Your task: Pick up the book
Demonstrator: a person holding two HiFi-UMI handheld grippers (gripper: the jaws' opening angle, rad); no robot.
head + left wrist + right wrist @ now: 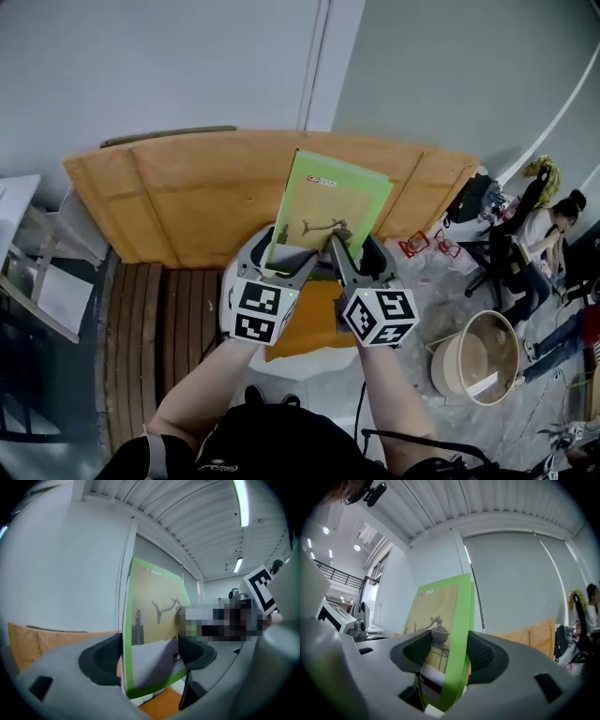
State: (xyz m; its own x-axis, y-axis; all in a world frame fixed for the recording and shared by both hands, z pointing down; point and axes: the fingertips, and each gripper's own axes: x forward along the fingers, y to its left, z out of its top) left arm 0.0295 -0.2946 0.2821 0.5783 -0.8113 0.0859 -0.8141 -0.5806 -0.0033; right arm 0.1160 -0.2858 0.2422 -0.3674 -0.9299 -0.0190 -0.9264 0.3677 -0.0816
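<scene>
The book (333, 211) has a green cover with a yellowish picture. It is held upright in the air above the wooden tabletop (178, 202), with both grippers on its lower edge. My left gripper (281, 261) is shut on its lower left part, my right gripper (349, 258) on its lower right part. In the left gripper view the book (152, 620) stands between the dark pads of the left gripper (150, 656). In the right gripper view its green spine (459, 620) sits between the pads of the right gripper (447, 654).
An orange seat (309, 330) lies below the grippers. Dark wooden slats (159, 328) run at the left, beside a white frame (47, 281). At the right a person (553, 230) sits on a chair, and a round wooden tub (478, 358) stands on the floor.
</scene>
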